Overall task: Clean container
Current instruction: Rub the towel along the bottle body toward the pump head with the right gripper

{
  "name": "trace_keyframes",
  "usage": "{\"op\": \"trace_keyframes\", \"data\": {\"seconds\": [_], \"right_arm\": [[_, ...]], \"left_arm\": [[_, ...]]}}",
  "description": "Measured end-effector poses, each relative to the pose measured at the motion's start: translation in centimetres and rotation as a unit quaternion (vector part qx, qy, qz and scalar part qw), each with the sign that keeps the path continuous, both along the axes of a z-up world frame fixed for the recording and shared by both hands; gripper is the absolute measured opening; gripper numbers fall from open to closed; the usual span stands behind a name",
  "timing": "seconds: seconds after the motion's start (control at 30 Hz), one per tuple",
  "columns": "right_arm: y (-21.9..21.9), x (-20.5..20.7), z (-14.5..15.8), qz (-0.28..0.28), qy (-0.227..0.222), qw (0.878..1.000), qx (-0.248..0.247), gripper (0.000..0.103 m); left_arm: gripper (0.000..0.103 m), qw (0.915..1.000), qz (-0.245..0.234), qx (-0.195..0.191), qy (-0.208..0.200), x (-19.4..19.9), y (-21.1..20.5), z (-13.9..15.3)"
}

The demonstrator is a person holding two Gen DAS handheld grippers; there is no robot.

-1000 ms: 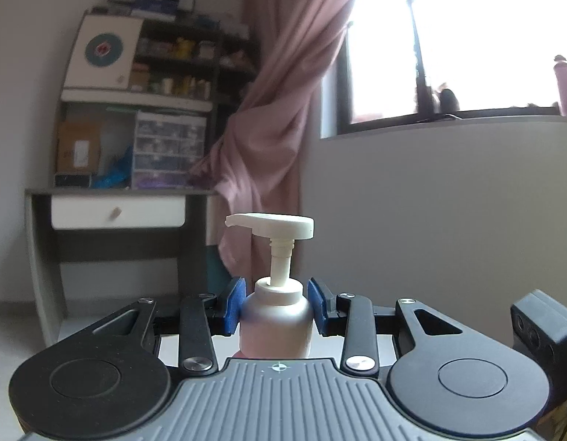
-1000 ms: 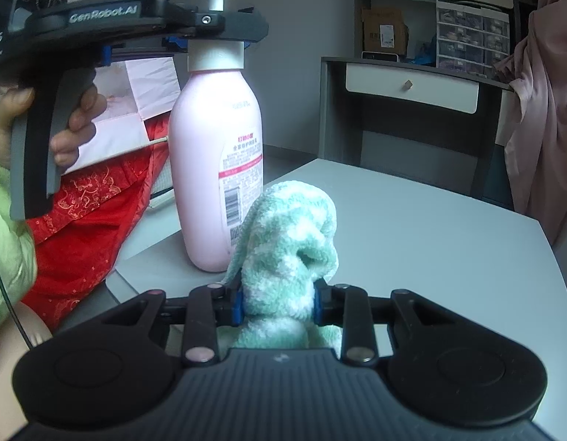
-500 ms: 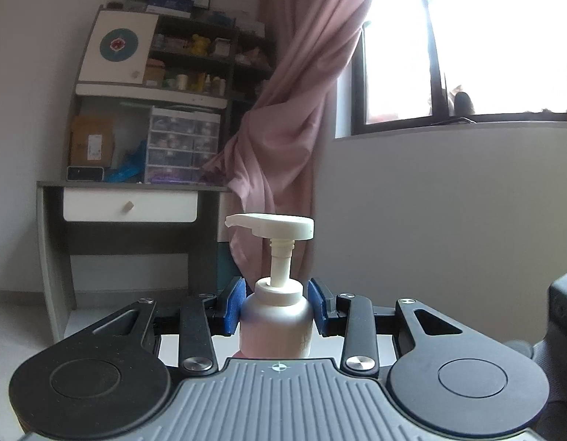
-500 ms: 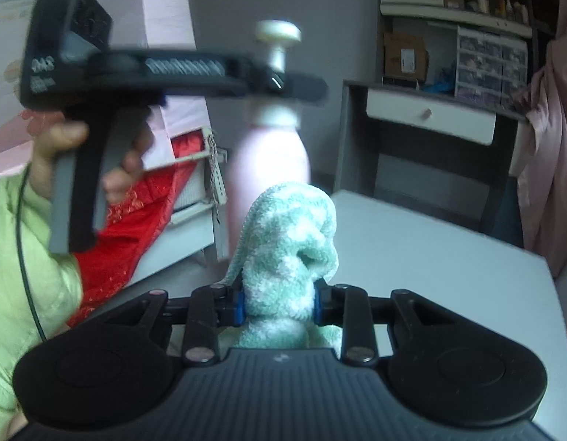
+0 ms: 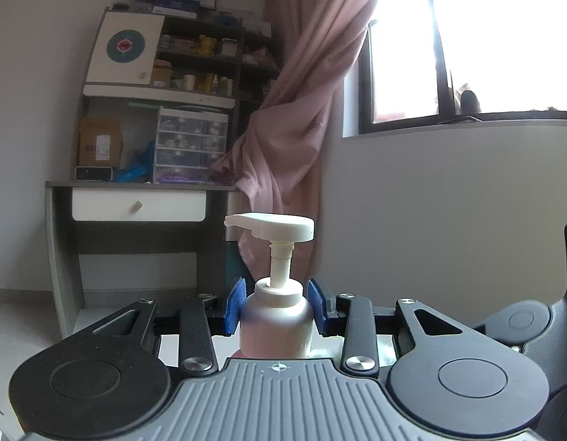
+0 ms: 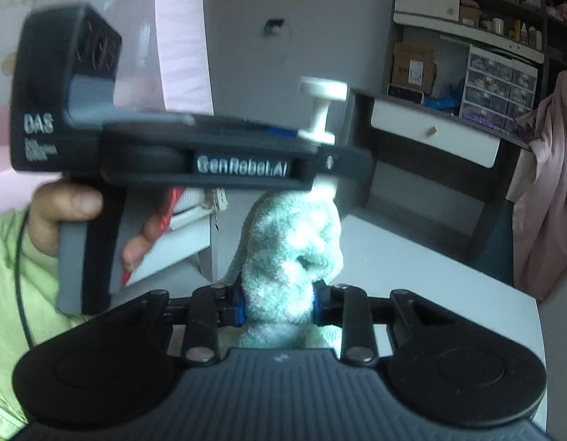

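**Pink bottle clamped at the neck, green cloth at its side**

Pink plastic fills the gap between the blue pads [image 5: 235, 305] of the left gripper [image 5: 276, 303]: the pump bottle [image 5: 276, 325] sits upright there, both pads pressed against its shoulder just under the white collar. Its white pump head [image 5: 269, 225] rises above the fingers, spout pointing to the gripper's left. Beyond the bottle stand a grey desk [image 5: 136, 204] with a white drawer, cluttered shelves above it, and a pink curtain [image 5: 302, 110] beside a bright window.

From the right wrist camera, the right gripper [image 6: 278, 307] is closed on a bunched green-and-white towel [image 6: 291, 257], which bulges up and forward past its fingertips. The towel's top reaches the underside of the left gripper's body, where the bottle's neck shows; whether cloth and bottle touch is lost to blur. A hand [image 6: 66, 213] in a light green sleeve grips the left gripper's handle. A white table [image 6: 449, 294] lies below and ahead.
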State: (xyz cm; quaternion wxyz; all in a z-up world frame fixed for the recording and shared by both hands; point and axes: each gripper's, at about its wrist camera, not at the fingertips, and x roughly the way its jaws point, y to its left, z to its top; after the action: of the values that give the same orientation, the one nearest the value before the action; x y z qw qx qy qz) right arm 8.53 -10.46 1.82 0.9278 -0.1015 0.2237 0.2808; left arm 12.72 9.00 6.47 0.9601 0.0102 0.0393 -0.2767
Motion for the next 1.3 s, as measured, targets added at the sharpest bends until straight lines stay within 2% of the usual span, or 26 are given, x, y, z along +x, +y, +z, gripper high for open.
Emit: {"op": "trace_keyframes", "data": {"seconds": [0.23,0.33,0.4,0.53,0.97,1.3], "right_arm": [[1.6,0.6,-0.2,-0.006,0.02,0.999,-0.026,0.03],[1.9,0.7,-1.6,-0.007,0.041,0.998,-0.037,0.03],[2.1,0.8,-2.5,-0.009,0.052,0.998,-0.045,0.03],[2.2,0.8,-2.8,-0.015,0.055,0.997,-0.045,0.03],[3.0,-1.6,1.5,-0.045,-0.02,0.998,-0.033,0.03],[4.2,-2.3,2.2,-0.069,-0.057,0.995,-0.045,0.03]], "left_arm": [[0.038,1.0,0.0,-0.001,0.0,-0.1,0.2,0.5],[0.038,1.0,0.0,0.0,0.0,0.1,0.2,0.7],[0.038,1.0,-0.007,0.0,-0.001,0.6,2.0,0.1],[0.038,1.0,-0.009,-0.003,0.001,0.7,2.4,0.2],[0.038,0.9999,-0.009,-0.006,0.004,0.9,2.2,0.3],[0.038,0.9999,-0.006,-0.013,0.007,1.1,2.5,0.4]]}}
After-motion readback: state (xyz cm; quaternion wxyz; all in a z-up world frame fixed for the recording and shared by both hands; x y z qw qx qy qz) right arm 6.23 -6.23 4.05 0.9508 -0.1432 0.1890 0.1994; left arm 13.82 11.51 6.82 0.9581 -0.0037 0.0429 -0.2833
